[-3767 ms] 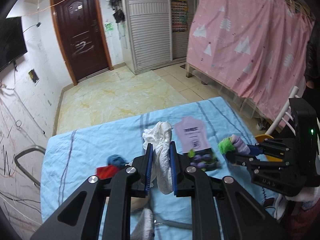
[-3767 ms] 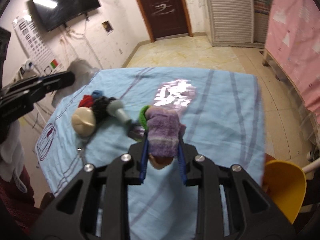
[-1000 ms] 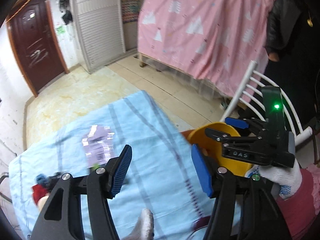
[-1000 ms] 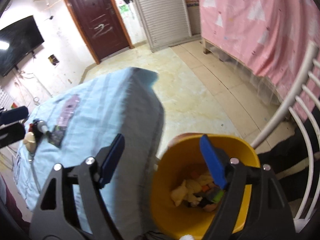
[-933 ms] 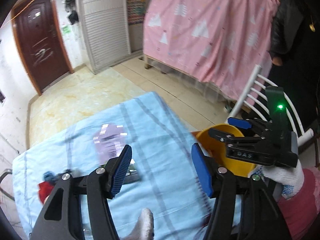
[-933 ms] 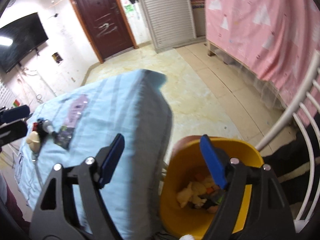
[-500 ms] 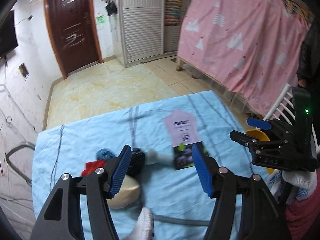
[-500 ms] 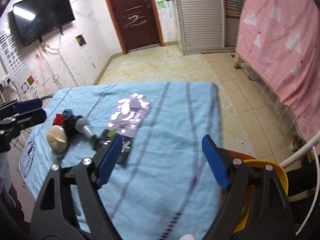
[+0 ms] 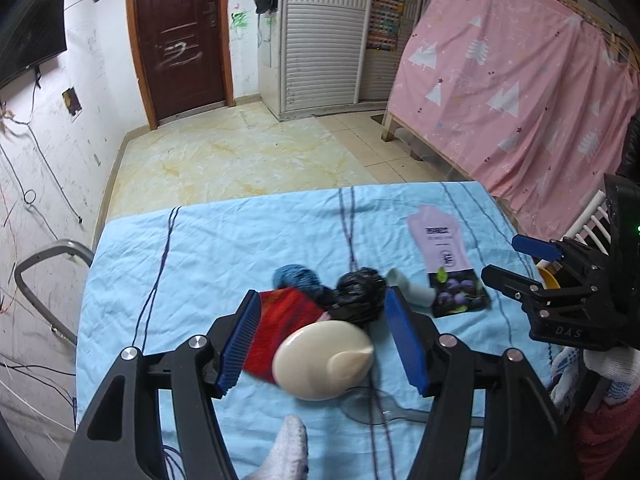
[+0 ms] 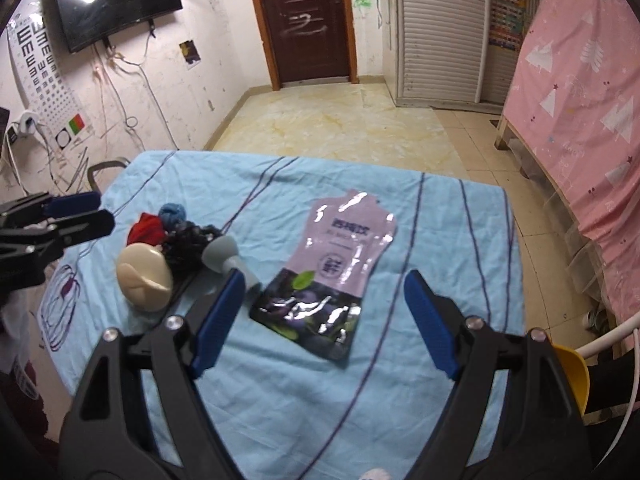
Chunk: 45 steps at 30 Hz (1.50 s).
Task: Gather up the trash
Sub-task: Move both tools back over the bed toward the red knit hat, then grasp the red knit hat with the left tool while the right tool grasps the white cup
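On the light blue tablecloth [image 9: 208, 256] lies a small heap: a cream oval piece [image 9: 324, 364], a red cloth [image 9: 288, 316], a blue yarn ball [image 9: 298, 278], a black bundle [image 9: 360, 292] and a grey mushroom-shaped piece [image 9: 412, 288]. My left gripper [image 9: 323, 294] hovers open just above this heap, holding nothing. A purple pouch [image 10: 336, 268] lies flat mid-table, and my right gripper [image 10: 326, 284] hangs open and empty over it. Each gripper shows in the other's view: the right gripper [image 9: 520, 260] and the left gripper [image 10: 76, 212].
A yellow bin [image 10: 572, 376] stands on the floor past the table's right edge, beside a white chair frame [image 10: 612, 340]. A clear plastic spoon [image 9: 380, 408] lies near the front edge. A pink curtain [image 9: 520, 92] hangs at the right, and open tiled floor [image 10: 340, 128] lies beyond the table.
Both grippers, earlier shut on a white cloth and a purple sock, swung empty from above the yellow bin back over the table. The heap and pouch have come between the fingers.
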Each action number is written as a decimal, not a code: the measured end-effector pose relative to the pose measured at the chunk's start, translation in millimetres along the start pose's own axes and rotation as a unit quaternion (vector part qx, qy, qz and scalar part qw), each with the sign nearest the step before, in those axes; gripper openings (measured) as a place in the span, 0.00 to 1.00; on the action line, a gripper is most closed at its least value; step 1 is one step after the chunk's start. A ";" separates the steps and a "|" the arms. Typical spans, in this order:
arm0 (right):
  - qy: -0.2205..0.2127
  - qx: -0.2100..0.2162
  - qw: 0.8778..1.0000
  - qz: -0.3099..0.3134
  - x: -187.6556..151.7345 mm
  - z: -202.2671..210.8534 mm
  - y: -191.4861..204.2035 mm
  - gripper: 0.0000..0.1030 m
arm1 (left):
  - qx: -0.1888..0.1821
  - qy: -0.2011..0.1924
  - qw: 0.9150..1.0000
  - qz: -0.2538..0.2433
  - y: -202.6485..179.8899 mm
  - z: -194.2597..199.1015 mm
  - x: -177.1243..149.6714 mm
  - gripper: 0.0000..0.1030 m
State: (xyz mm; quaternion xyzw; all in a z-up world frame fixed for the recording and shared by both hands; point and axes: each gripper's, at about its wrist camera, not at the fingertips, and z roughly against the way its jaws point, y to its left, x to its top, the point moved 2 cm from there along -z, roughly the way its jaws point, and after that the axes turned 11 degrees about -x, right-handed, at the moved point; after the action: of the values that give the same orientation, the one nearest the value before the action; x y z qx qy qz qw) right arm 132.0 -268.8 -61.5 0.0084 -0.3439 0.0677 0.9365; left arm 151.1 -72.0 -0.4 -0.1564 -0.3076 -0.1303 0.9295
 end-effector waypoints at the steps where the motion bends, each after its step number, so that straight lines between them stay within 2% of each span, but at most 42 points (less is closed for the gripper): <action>1: 0.002 0.001 1.000 0.004 1.1 -2.2 5.0 0.76 | 0.001 0.001 1.000 0.003 4.3 -0.6 -1.0 0.54; 10: 0.016 0.018 0.999 0.031 5.8 -20.4 37.4 0.78 | 0.005 0.017 0.999 0.036 38.7 -21.1 -6.8 0.56; 20: 0.030 0.039 0.997 0.053 10.1 -39.9 56.9 0.78 | -0.014 0.055 0.995 0.082 68.5 -64.5 -9.8 0.57; 24: 0.035 0.043 0.996 0.064 11.1 -46.1 61.2 0.78 | -0.018 0.059 0.995 0.083 69.7 -75.0 -11.5 0.56; 26: 0.036 0.044 0.996 0.069 11.1 -48.7 63.2 0.78 | -0.018 0.056 0.995 0.078 67.5 -75.8 -12.6 0.51; 28: 0.038 0.043 0.995 0.076 11.1 -50.5 65.5 0.78 | -0.024 0.056 0.995 0.074 64.2 -75.1 -14.0 0.37; 34: 0.038 0.048 0.994 0.095 9.5 -51.1 75.5 0.78 | -0.015 0.044 0.997 0.060 59.8 -66.3 -20.3 0.16; 44: 0.040 0.046 0.989 0.134 4.7 -53.4 94.3 0.78 | 0.002 0.001 0.998 0.070 77.6 -18.4 -17.2 0.13; 45: 0.043 0.043 0.989 0.137 3.7 -54.8 96.3 0.76 | 0.006 -0.003 0.998 0.070 78.6 -14.7 -17.0 0.13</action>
State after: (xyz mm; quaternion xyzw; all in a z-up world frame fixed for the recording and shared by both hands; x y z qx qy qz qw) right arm 157.3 -169.5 -104.0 -0.0013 -0.2982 0.2109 0.9309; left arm 172.3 -2.9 -38.6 -0.1726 -0.2991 -0.0632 0.9363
